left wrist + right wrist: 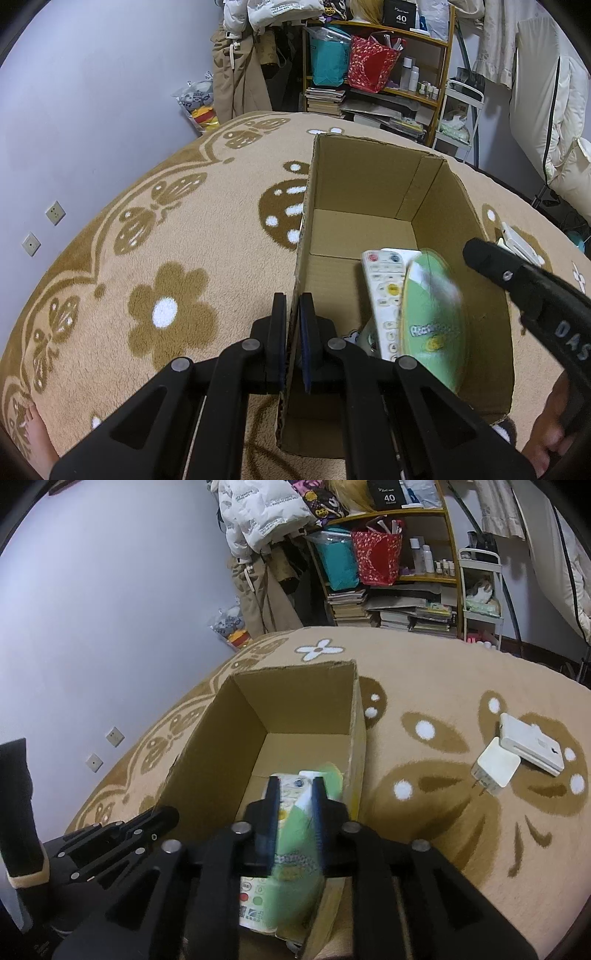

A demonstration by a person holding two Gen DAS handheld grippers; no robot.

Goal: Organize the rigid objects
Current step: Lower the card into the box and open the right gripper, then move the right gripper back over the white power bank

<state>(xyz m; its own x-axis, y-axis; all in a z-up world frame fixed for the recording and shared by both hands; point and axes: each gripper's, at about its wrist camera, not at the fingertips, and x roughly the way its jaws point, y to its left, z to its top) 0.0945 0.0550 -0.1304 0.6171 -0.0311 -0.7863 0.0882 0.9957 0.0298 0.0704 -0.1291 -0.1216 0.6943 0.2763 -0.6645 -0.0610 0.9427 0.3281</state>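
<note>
Left gripper (293, 306) clamped — box wall (301, 258)

The left wall of the cardboard box (369, 177) is clamped by the left gripper (292, 317) at 6 o'clock. A white remote (382, 295) and blurred green packet (432, 325) are seen inside, at 4 o'clock.

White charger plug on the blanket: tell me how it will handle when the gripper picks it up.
The white charger plug looks like a rigid, smooth plastic cube, so probably stiff but a bit slippery between pads. It leans against the flat white box, so it may tip when nudged. Its metal prongs point into the soft blanket; expect slight snagging.
</note>
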